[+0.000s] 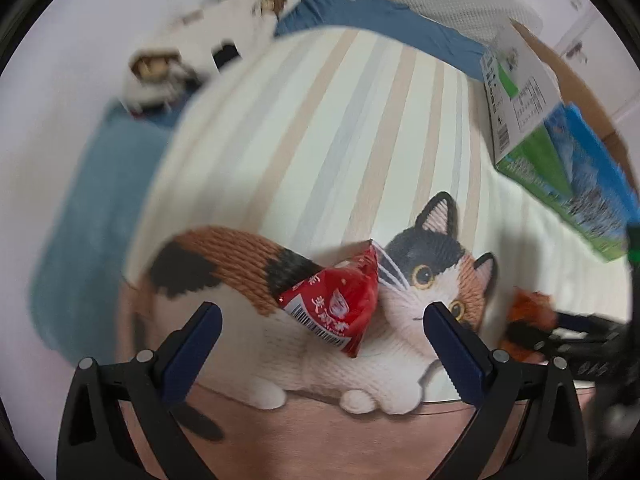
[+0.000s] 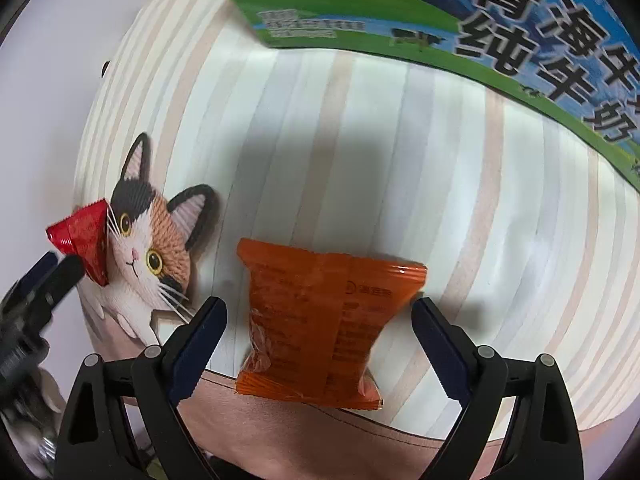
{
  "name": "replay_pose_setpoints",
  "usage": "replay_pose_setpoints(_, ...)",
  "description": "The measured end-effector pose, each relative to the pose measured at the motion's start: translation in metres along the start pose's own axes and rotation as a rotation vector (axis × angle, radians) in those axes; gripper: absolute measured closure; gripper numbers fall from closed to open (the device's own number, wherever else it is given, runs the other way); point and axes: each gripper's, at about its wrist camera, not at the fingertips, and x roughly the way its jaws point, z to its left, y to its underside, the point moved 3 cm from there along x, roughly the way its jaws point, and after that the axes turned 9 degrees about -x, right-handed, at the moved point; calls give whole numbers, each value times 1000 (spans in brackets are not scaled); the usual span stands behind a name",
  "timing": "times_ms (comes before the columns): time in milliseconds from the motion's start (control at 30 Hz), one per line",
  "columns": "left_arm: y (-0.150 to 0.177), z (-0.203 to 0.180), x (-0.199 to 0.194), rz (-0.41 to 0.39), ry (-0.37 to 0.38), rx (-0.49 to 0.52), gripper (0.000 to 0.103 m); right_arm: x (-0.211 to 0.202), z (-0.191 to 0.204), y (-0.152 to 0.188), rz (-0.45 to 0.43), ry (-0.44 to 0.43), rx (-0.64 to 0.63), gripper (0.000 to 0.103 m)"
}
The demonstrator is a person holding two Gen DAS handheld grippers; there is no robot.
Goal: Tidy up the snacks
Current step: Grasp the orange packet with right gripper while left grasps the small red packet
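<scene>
The orange snack packet (image 2: 320, 328) lies flat on the cat-print mat (image 2: 400, 160), between the spread jaws of the right gripper (image 2: 320, 312), whose pads do not touch it. To its left, the red triangular packet (image 1: 340, 300) sits on the cat picture, between the left gripper's (image 1: 320, 320) spread jaws, also untouched. Both look poised to pick. Next, each must close squarely, then carry toward the milk carton box (image 2: 400, 8) at the far right.

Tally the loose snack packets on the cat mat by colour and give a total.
Red packet: 1
Orange packet: 1
Total: 2
</scene>
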Motion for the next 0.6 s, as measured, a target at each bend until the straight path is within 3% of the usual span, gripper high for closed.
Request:
replay_pose_setpoints(100,-11,9,13,86,57,-21,0,2,5,2,-1,-13,-3,7)
replay_pose_setpoints(233,-18,2,29,137,51,35,0,11,2,10,5,-40,30,7)
replay_pose_setpoints(333,-21,-7,32,135,30,88,0,8,-4,7,8,-42,46,7)
replay_pose_setpoints(400,-23,-13,31,108,39,109,6,8,-3,6,9,-39,52,7)
replay_pose_setpoints(467,-24,-17,29,82,26,128,38,9,2,7,-3,-34,64,7)
replay_pose_setpoints(567,-21,-23,25,70,16,145,63,26,24,13,-26,-24,98,10)
replay_pose_setpoints(600,-18,-25,23,69,19,140,65,31,21,20,-32,-13,104,18)
